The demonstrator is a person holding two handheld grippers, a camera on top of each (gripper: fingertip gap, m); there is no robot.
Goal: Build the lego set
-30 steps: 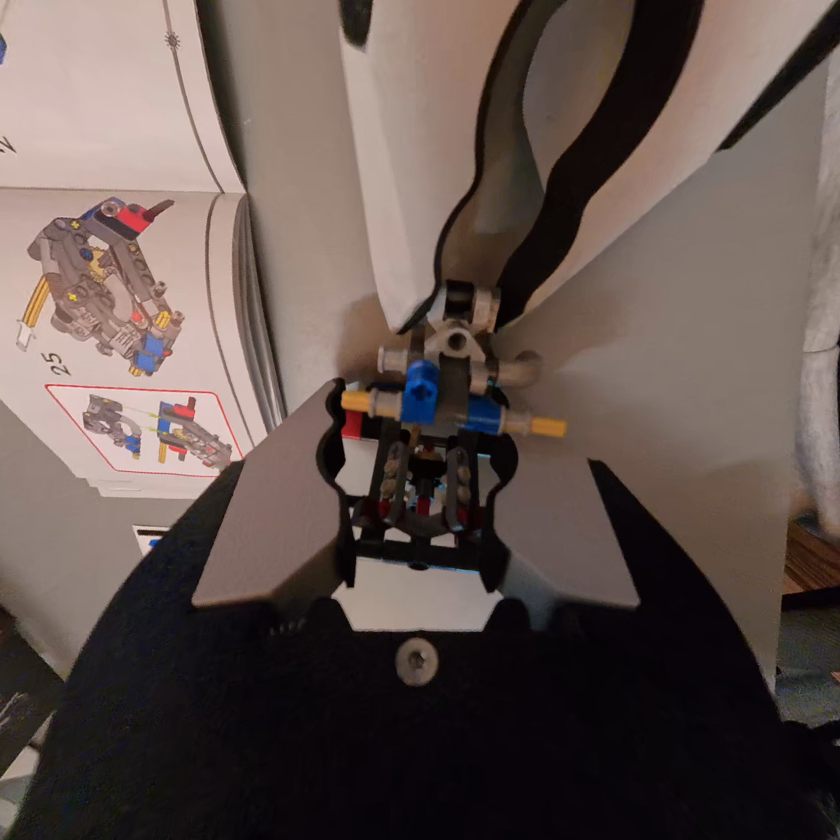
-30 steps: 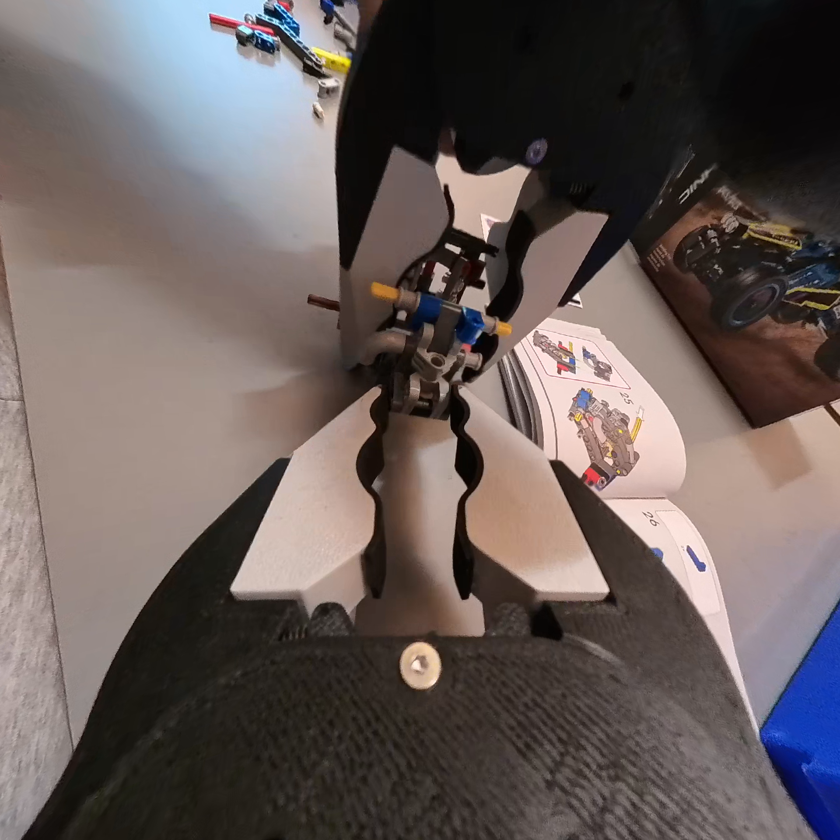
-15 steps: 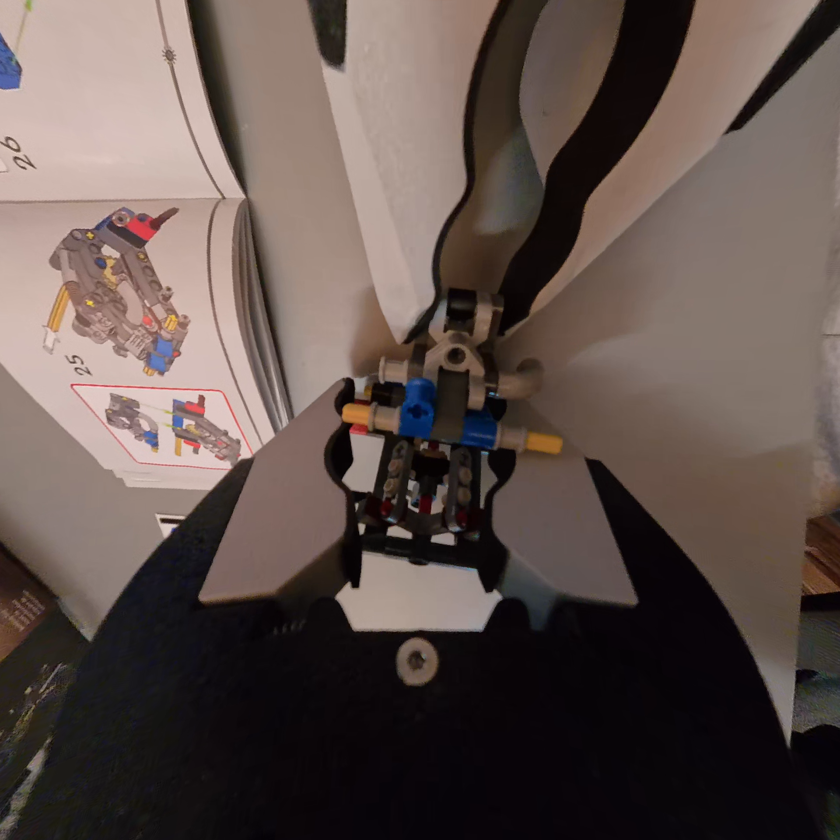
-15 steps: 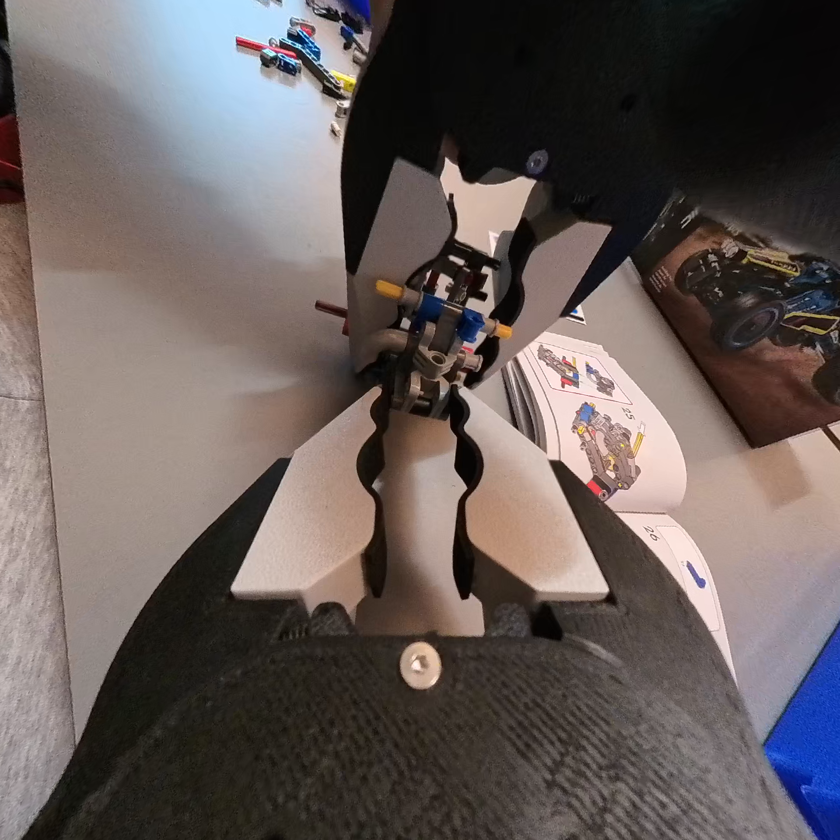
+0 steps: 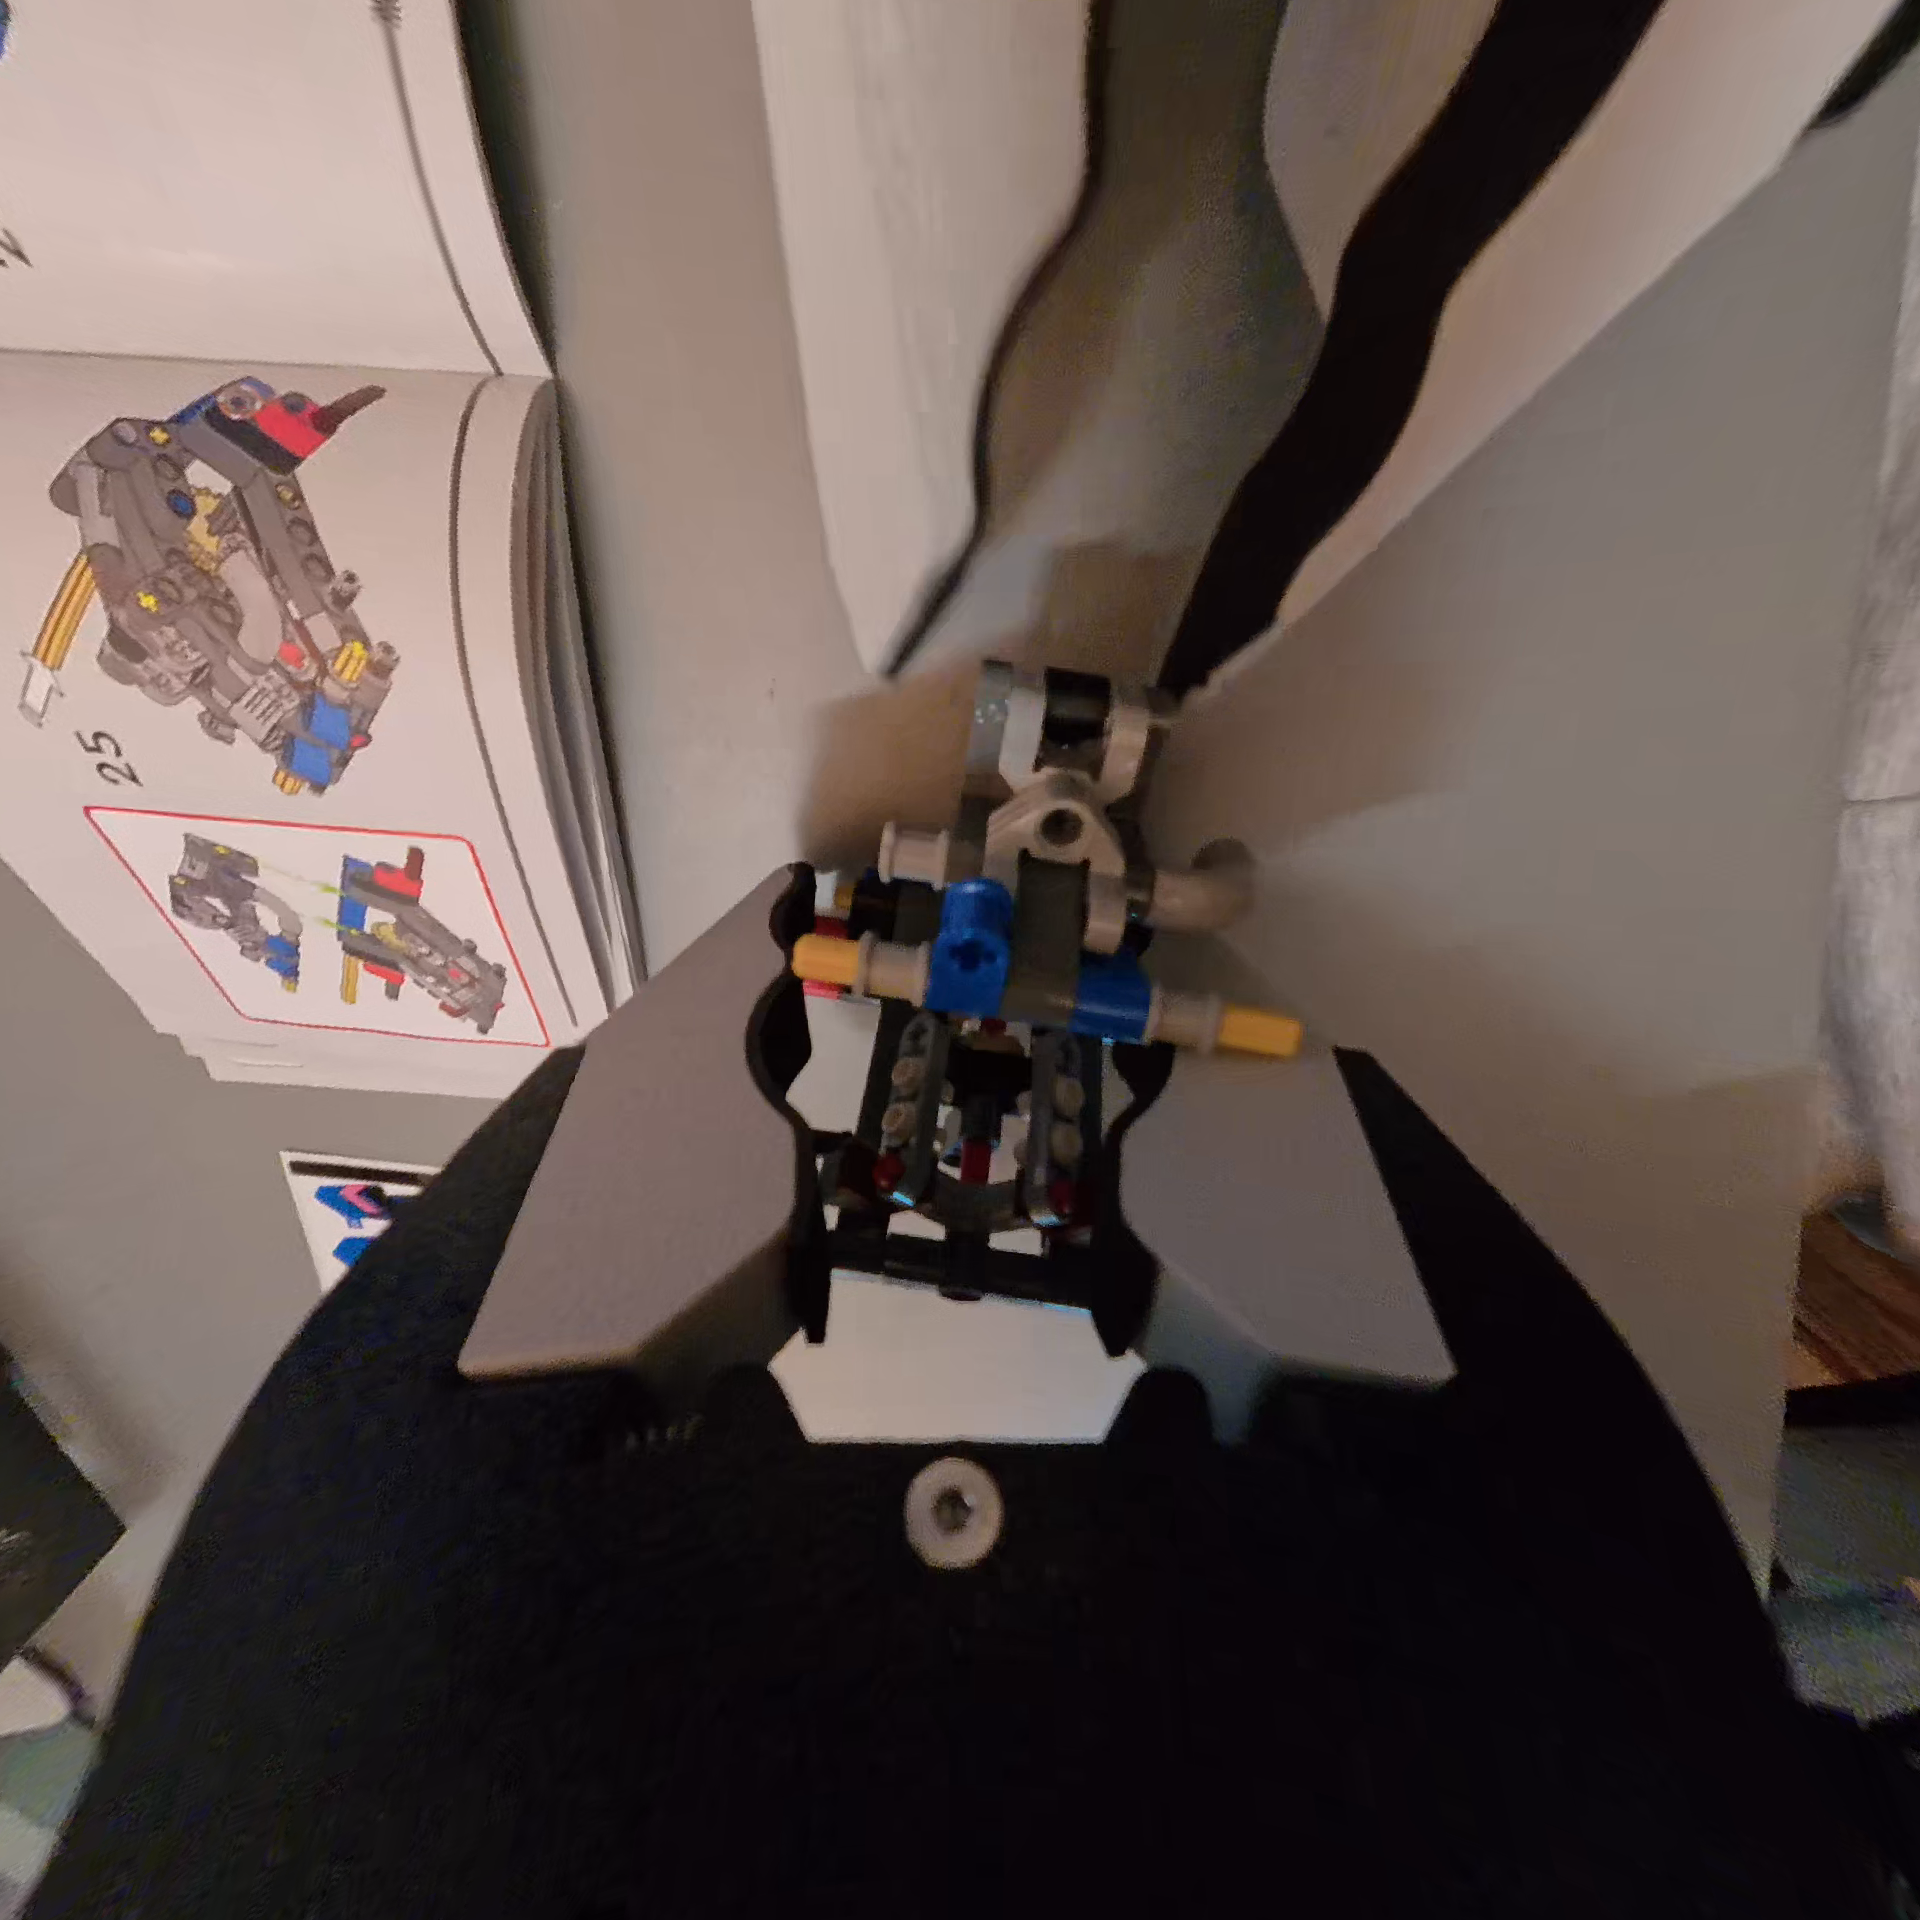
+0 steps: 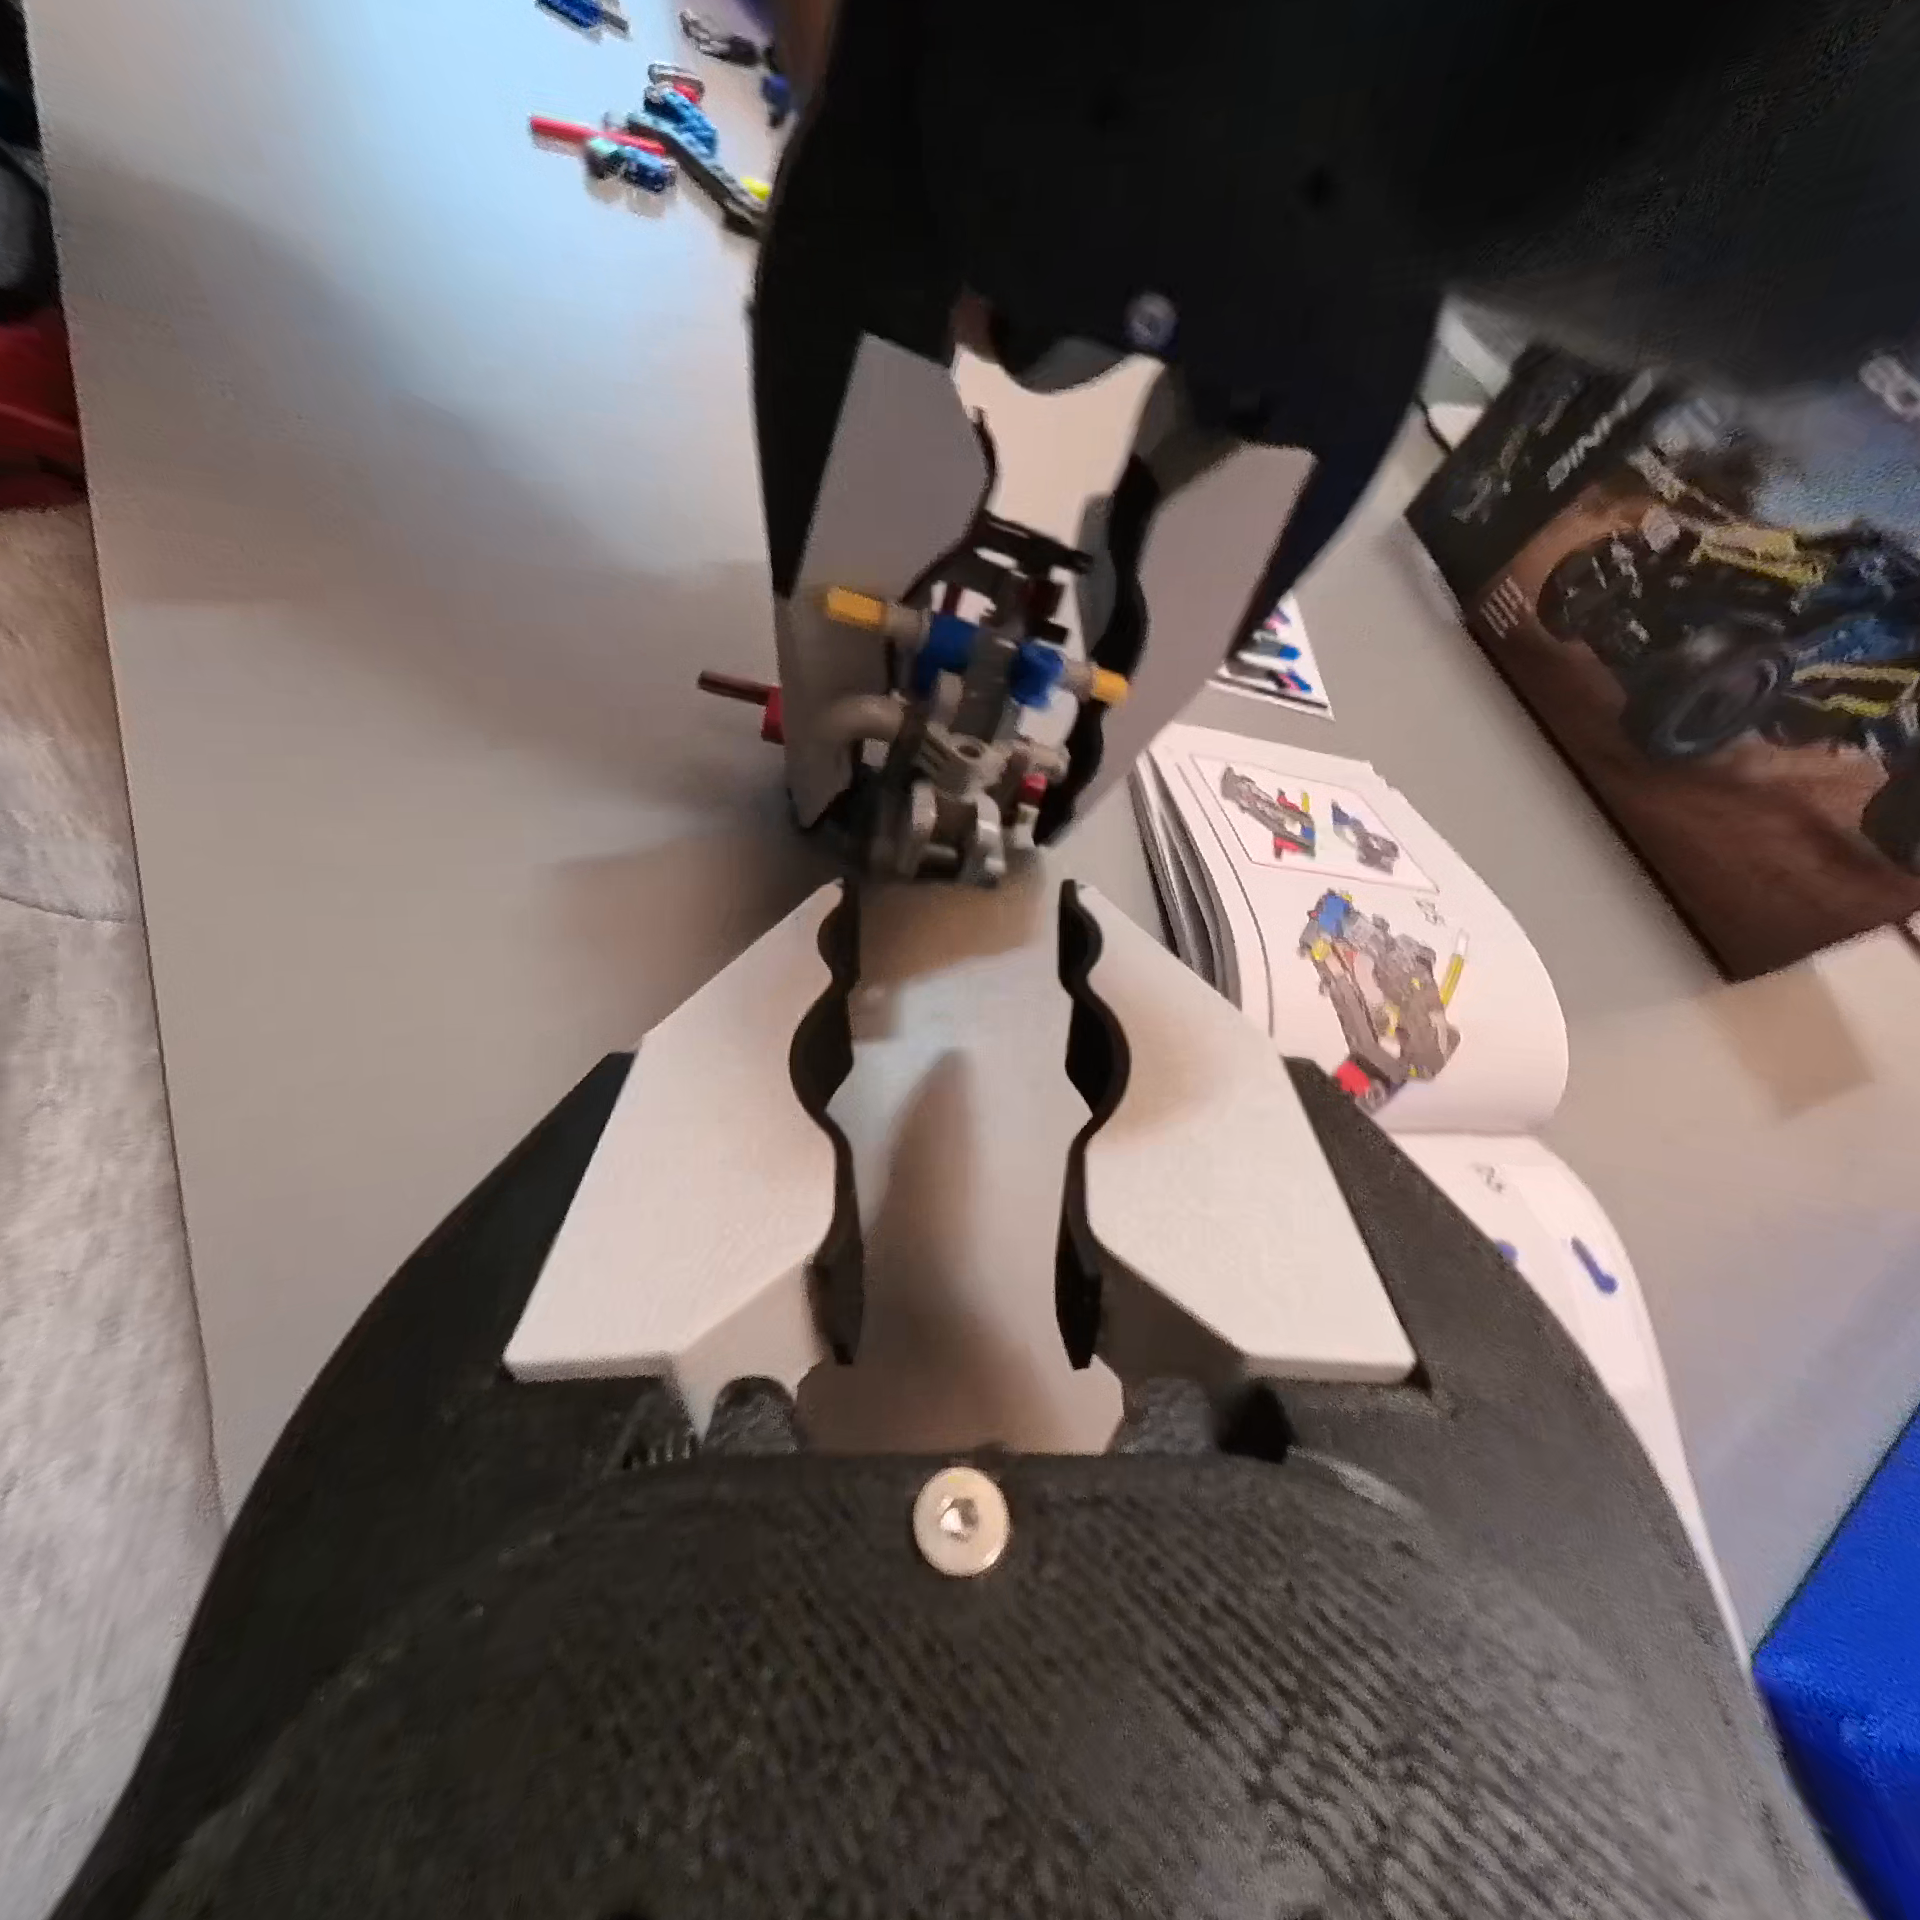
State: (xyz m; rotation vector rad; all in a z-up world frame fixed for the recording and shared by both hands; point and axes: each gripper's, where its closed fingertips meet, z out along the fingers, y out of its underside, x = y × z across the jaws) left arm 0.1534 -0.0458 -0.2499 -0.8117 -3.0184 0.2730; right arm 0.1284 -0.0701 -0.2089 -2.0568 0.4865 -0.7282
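My left gripper (image 5: 977, 966) is shut on a small Lego assembly (image 5: 1023, 935) of dark grey beams with blue connectors, a yellow-tipped axle and a light grey end piece. In the right wrist view it comes in from above (image 6: 935, 821), holding the assembly (image 6: 966, 727) down near the grey table (image 6: 416, 623). My right gripper (image 6: 956, 899) is open. Its tips sit just short of the assembly's light grey end, not gripping it. In the left wrist view it (image 5: 1039, 665) faces me, blurred.
An open instruction booklet (image 6: 1351, 935) lies right of the assembly; it also shows in the left wrist view (image 5: 260, 623). The set's box (image 6: 1714, 675) stands behind it. Several loose pieces (image 6: 665, 145) lie at the far table end. A blue bin (image 6: 1849, 1714) is near right.
My right gripper has opened, let go of the assembly's grey end and drawn back slightly. My left gripper still holds the assembly in about the same place.
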